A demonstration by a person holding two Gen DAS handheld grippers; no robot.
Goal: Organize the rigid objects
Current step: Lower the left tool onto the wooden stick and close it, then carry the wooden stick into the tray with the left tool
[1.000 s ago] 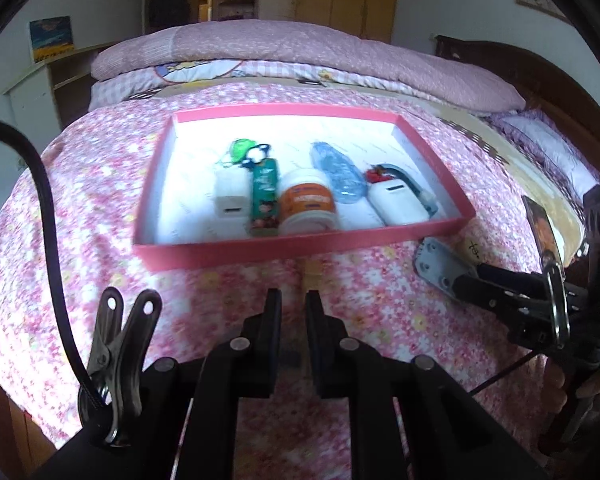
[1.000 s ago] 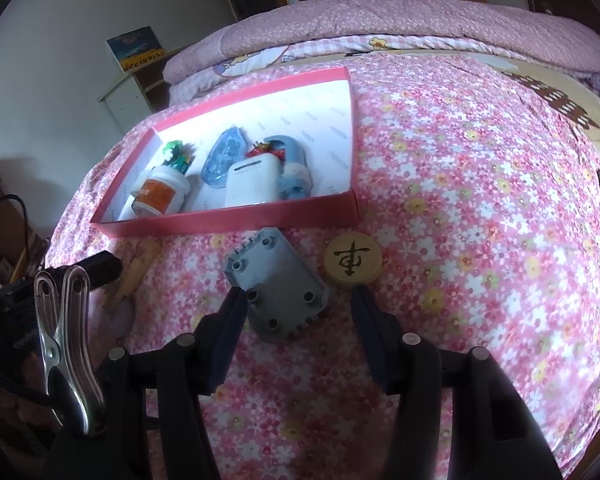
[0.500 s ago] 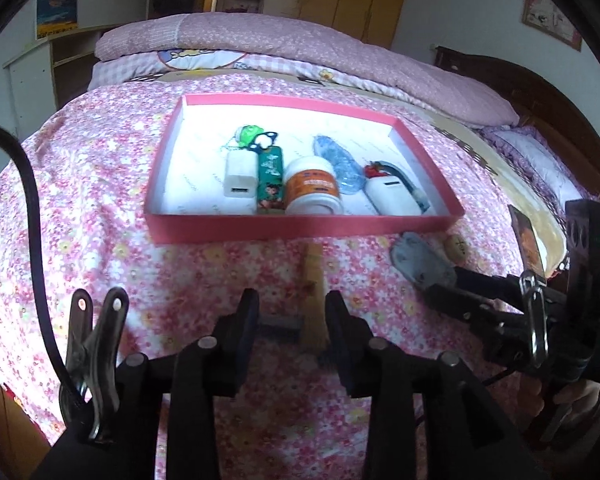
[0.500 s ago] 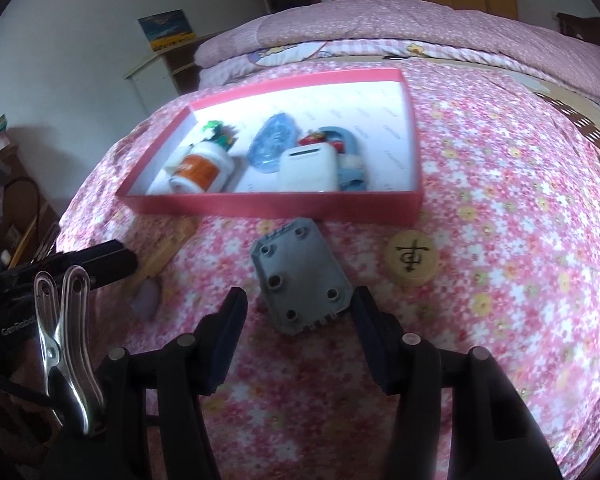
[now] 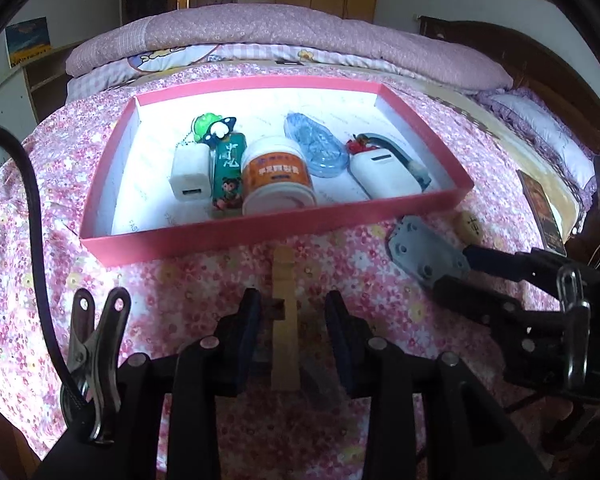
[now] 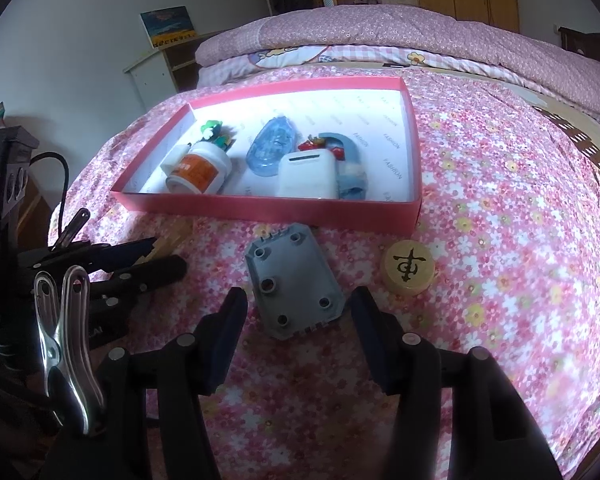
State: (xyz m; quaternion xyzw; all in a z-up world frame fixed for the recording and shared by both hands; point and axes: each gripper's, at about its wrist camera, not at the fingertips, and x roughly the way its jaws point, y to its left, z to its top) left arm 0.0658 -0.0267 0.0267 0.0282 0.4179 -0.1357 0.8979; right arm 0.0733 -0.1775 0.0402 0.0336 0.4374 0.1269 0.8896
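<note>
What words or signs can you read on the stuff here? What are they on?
"FASHION": printed repeatedly on the pink box's white lining.
Black Chinese character: on the round wooden piece.
Chinese characters on the green case: too blurred to read.
Orange label on the white jar: too blurred.

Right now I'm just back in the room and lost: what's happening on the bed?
A person is sorting small things into the pink box. The left claw straddles a wooden clothespin, its jaws just opened and easing closed again, not yet pressing. The right claw stands open around a grey plate. A wooden disc waits beside it.
</note>
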